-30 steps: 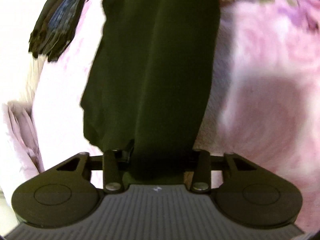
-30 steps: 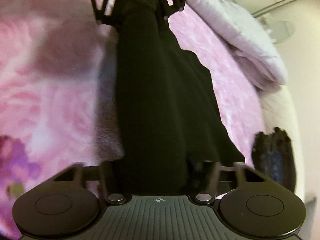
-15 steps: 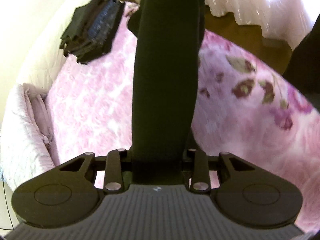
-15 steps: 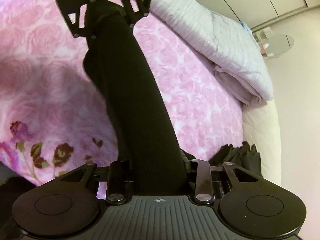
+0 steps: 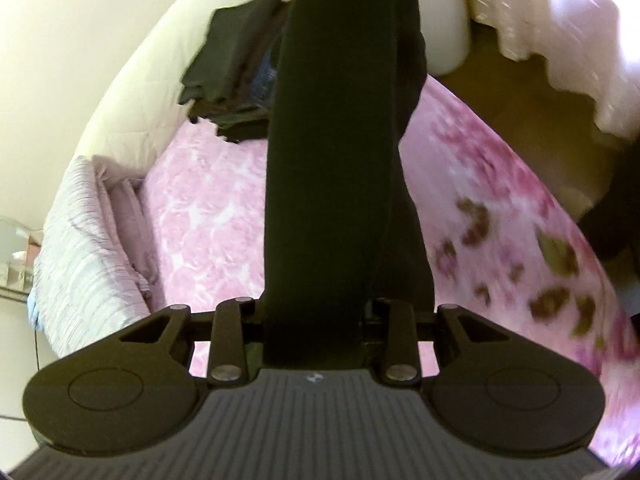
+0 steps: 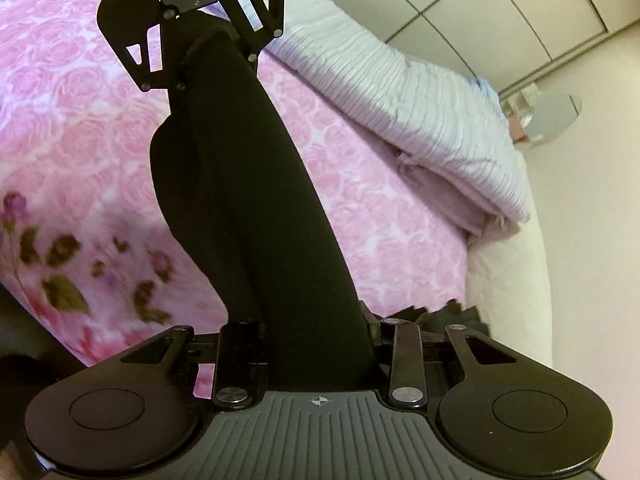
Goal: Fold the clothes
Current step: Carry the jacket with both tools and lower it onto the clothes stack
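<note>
Black garment (image 5: 332, 168) hangs stretched between left claw (image 5: 316, 316) and right claw (image 6: 320, 332), each clamped on one end, well above the pink bed (image 5: 208, 216). Held taut and aloft, likely to straighten it before a fold. Dark clothes pile (image 5: 232, 76) sits at the bed's far corner.
</note>
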### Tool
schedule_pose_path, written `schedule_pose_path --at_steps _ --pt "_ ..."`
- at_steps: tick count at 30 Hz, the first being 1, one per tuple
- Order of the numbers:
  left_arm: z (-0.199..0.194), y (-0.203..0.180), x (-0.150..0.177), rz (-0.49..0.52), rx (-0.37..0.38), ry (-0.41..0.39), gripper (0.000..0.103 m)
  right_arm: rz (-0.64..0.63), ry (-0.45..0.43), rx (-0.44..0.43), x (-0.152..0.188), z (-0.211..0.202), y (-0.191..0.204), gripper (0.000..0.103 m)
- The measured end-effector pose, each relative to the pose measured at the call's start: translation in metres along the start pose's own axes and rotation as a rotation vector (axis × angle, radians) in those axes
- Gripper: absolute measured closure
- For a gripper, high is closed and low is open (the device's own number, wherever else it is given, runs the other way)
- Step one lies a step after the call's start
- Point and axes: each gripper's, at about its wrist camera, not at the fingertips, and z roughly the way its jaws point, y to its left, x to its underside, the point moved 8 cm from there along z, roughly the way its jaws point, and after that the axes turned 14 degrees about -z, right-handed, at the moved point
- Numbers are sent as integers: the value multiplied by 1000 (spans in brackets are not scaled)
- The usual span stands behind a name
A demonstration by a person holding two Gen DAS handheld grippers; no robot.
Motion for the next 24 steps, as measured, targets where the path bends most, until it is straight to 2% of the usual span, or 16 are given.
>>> schedule_pose_path --at_steps 2,6,15,19,24 --pt "2 9 -25 -16 -12 -6 74 3 -8 11 20 -3 -20 69" --pt "9 34 -76 17 -42 -48 74 24 -2 51 59 -10 -61 69" --pt "40 117 -217 192 -156 -226 74 112 85 207 143 -29 -170 69" --pt "89 152 -276 182 -238 -234 74 125 103 287 191 -22 -242 69" --pt "151 196 -348 166 -342 -241 74 76 78 397 256 15 -336 68"
